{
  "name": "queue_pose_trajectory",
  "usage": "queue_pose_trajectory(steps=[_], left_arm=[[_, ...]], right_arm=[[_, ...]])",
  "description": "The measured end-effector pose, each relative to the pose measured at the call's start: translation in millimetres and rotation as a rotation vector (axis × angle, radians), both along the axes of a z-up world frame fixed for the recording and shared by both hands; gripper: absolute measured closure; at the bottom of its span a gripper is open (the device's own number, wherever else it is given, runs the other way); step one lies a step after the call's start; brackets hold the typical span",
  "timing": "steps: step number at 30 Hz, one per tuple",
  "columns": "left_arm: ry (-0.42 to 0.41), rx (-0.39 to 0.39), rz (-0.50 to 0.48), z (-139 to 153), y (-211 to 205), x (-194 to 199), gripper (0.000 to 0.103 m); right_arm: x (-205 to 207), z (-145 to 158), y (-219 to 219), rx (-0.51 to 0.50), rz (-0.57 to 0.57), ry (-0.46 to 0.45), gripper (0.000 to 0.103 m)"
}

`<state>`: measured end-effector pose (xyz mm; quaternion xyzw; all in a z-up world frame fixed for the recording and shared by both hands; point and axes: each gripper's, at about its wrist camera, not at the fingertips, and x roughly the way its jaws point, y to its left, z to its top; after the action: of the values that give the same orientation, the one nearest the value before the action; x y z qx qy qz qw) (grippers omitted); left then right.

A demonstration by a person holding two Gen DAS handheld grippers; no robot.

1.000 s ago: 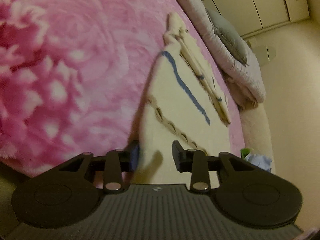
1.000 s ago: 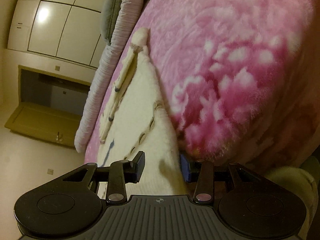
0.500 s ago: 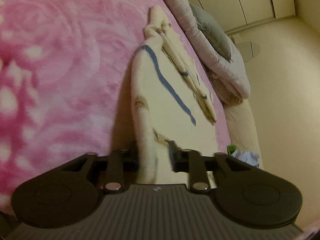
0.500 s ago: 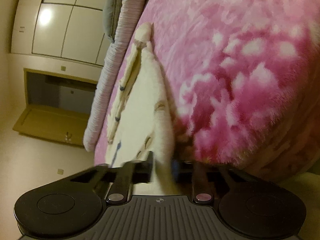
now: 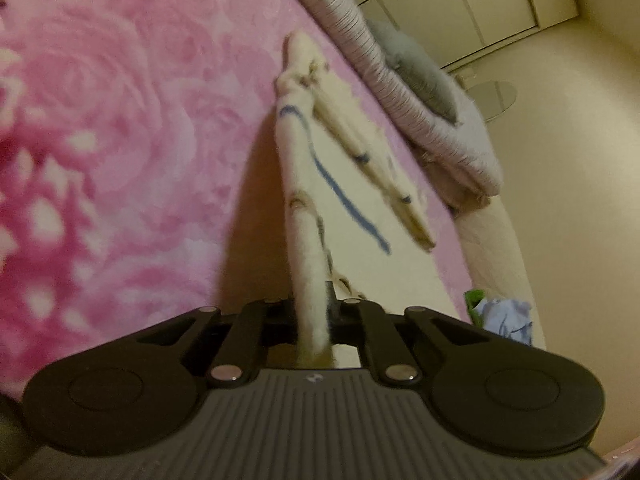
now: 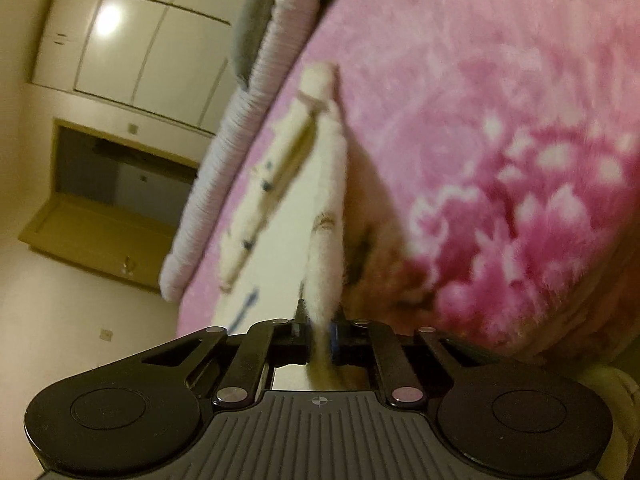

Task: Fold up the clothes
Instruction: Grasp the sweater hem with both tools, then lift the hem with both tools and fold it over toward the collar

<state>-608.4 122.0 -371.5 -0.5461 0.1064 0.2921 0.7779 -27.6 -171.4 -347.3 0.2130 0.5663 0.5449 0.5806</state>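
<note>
One pink floral blanket (image 5: 120,140) is spread across the bed, and a cream garment (image 5: 360,216) with a blue stripe is laid on it toward two o'clock in the left view. Its raised edge is pinched between the closed left gripper (image 5: 316,312) and closed right gripper (image 6: 320,324).

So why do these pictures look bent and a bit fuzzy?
Both views: fisheye lenses curve the room's edges, and dim yellowish light. Left wrist view: the cream garment is smeared and casts a shadow on the pink blanket. Right wrist view: glare on the wardrobe.
</note>
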Motion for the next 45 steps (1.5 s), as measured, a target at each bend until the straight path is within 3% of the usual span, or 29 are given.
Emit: queue_pose_trajectory(steps=[9, 14, 18, 22, 26, 31, 38, 40, 44, 45], left_arm=[[-0.049, 0.092, -0.012, 30, -43, -34, 0.099], [-0.054, 0.090, -0.020, 36, -93, -68, 0.098], [-0.040, 0.071, -0.031, 38, -128, -90, 0.098], [-0.024, 0.061, -0.037, 40, -131, -93, 0.098], [-0.040, 0.084, -0.044, 51, -121, -86, 0.098], [-0.037, 0.101, -0.050, 63, -84, -71, 0.098], [-0.016, 0.123, -0.067, 74, 16, -17, 0.098], [-0.009, 0.093, -0.045, 69, 53, 1, 0.097], [-0.004, 0.001, 0.018, 53, 129, 35, 0.094], [0.006, -0.020, 0.044, 49, 145, 41, 0.094]], right_arm=[[-26, 43, -36, 0.086, 0.027, -0.047, 0.097], [-46, 53, -79, 0.107, 0.042, -0.039, 0.097], [-66, 52, -107, 0.066, 0.073, -0.043, 0.097], [-77, 51, -120, 0.017, 0.095, -0.060, 0.097], [-73, 59, -109, 0.043, 0.106, -0.083, 0.097], [-55, 75, -88, 0.083, 0.113, -0.113, 0.097], [-7, 86, 9, 0.102, 0.097, -0.122, 0.097], [10, 85, 43, 0.101, 0.074, -0.119, 0.097], [48, 54, 118, -0.019, -0.048, 0.026, 0.096], [57, 44, 132, -0.076, -0.084, 0.064, 0.090]])
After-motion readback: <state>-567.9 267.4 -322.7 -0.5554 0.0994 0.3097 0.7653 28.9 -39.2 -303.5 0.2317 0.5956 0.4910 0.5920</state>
